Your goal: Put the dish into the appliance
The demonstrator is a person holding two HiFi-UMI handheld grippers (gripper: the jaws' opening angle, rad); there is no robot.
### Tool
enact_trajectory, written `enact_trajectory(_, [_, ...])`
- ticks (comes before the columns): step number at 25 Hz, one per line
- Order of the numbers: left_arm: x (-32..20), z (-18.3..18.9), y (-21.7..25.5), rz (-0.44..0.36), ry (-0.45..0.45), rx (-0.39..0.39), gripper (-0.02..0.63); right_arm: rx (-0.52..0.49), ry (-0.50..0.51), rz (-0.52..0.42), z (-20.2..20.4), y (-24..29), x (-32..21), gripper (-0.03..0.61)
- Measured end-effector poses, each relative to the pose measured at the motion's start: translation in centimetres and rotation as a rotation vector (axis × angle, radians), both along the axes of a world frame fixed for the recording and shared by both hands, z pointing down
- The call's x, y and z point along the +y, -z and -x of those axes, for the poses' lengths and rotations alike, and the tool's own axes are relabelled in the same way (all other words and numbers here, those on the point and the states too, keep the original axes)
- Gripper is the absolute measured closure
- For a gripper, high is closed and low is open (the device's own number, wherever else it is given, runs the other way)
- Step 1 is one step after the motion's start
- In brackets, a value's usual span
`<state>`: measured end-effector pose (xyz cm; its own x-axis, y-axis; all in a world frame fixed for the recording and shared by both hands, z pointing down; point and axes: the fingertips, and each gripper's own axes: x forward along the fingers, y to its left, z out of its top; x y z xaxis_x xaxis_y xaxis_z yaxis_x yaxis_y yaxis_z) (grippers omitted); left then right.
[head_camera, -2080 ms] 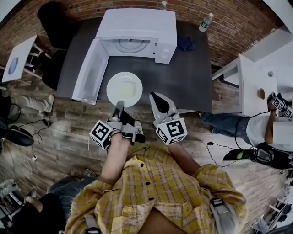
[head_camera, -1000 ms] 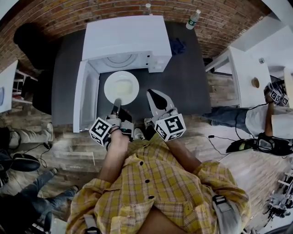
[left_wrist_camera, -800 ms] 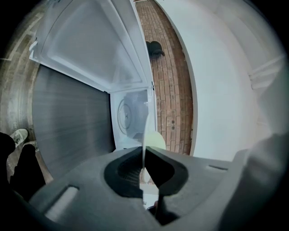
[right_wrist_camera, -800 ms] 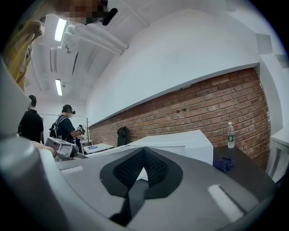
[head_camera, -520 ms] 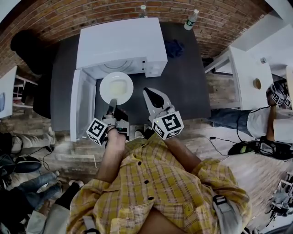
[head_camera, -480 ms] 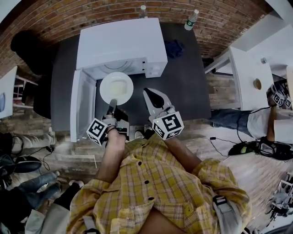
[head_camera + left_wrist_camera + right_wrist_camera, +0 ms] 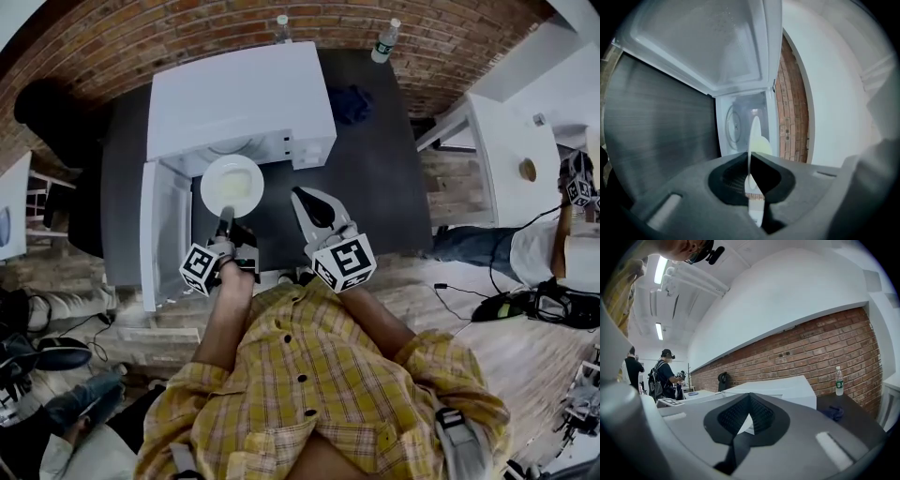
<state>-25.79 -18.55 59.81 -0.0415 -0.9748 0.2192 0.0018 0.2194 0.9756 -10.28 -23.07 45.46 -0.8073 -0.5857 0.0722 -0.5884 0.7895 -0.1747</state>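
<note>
- Currently the door [image 7: 164, 234] of the white microwave [image 7: 239, 94] stands swung wide at the far left, so the cavity mouth is free for loading.
- The left gripper [image 7: 225, 221] is clamped on the near rim of the dish. Pinching the edge keeps the plate flat and lets it lead into the opening with the gripper body trailing behind.
- The dish [image 7: 232, 185], a white plate, is held off the counter [image 7: 375, 187] right at the cavity mouth. Its far rim is about at the threshold and it is not yet set down inside.
- In the left gripper view the dish shows edge-on, lined up with the glass turntable [image 7: 732, 126] behind it.
- Judgement: this is the insertion step, with the approach nearly done. Next the dish needs to go further in and down onto the turntable, taking care that the rim doesn't clip the frame.
- The right gripper [image 7: 300, 197] has its jaws together with nothing between them. It hovers just right of the dish and looks parked out of the way, maybe for the door later.
- A blue cloth [image 7: 352, 103] and a bottle [image 7: 384, 42] sit further right on the counter, well apart from the loading path.
</note>
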Motion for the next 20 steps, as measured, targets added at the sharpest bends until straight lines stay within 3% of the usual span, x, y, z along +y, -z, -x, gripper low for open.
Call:
enact_trajectory(7, [-1.8, 0.6, -2.7, 0.029, 0.010, -0.010, 0.609, 0.015, -0.009, -0.015, -0.4, 0.0, -0.9, 0.584])
enact_trajectory(20, [-4.4, 1.4, -5.6, 0.007, 0.058, 0.014, 0.609, 0.036, -0.012, 0.009, -0.4, -2.9, -2.6, 0.584])
